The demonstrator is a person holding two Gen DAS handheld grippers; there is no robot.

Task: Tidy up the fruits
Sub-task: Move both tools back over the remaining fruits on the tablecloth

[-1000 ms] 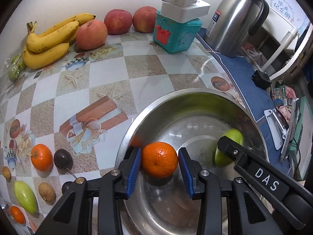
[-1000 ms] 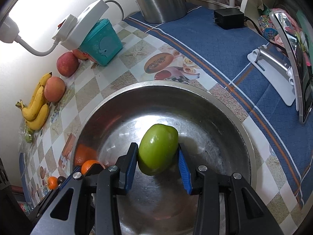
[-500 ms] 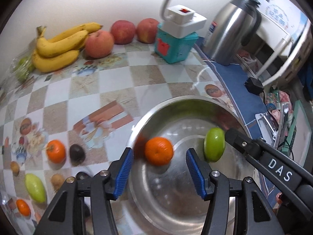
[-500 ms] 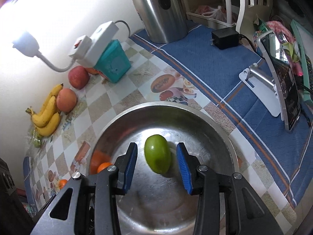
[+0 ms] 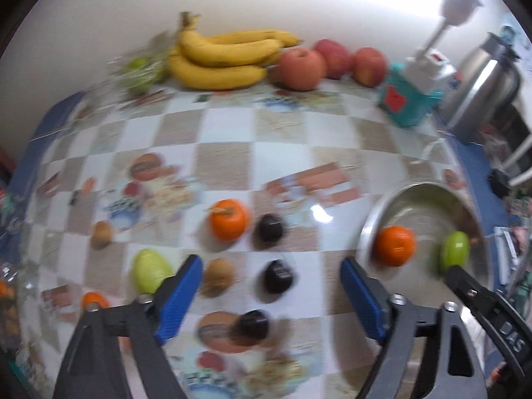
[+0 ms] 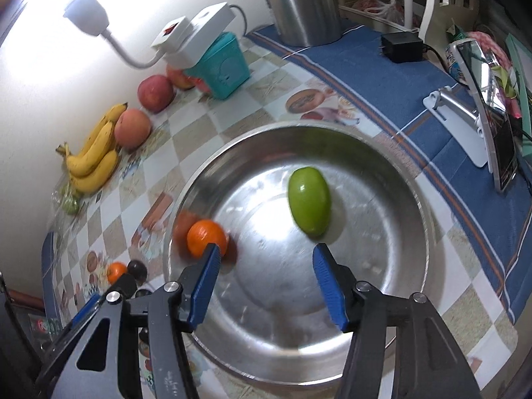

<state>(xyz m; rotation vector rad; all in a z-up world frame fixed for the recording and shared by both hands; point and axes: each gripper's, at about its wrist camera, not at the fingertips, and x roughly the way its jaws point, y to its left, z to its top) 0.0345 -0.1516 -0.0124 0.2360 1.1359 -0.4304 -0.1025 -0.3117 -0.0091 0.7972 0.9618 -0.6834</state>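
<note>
Left wrist view, left to right: a pale green oval fruit (image 5: 149, 269), a small brown fruit (image 5: 217, 276) and three dark round fruits (image 5: 277, 275) lie on the checked, picture-printed table (image 5: 226, 163), with a stemmed orange tangerine (image 5: 228, 219) just behind them. The left gripper (image 5: 271, 296) hangs above these, its blue-padded fingers (image 5: 181, 299) spread wide, having just been opening, with nothing between them. A bunch of yellow bananas (image 5: 222, 58) and three red apples (image 5: 301, 68) line the back wall. At right, the round stainless-steel bowl (image 5: 372, 219) holds a second orange tangerine (image 5: 395, 245) and a green oval fruit (image 5: 455, 256).

Right wrist view: the right gripper (image 6: 264, 284) is poised over the bowl (image 6: 429, 232), its fingers (image 6: 327, 287) parted and having just been opening, gripping nothing. The tangerine (image 6: 204, 234) rests near the bowl's left wall; the green fruit (image 6: 310, 201) lies on the bowl floor, clear of both fingers. A steel kettle (image 6: 307, 3) stands behind on blue cloth (image 6: 399, 83).
</note>
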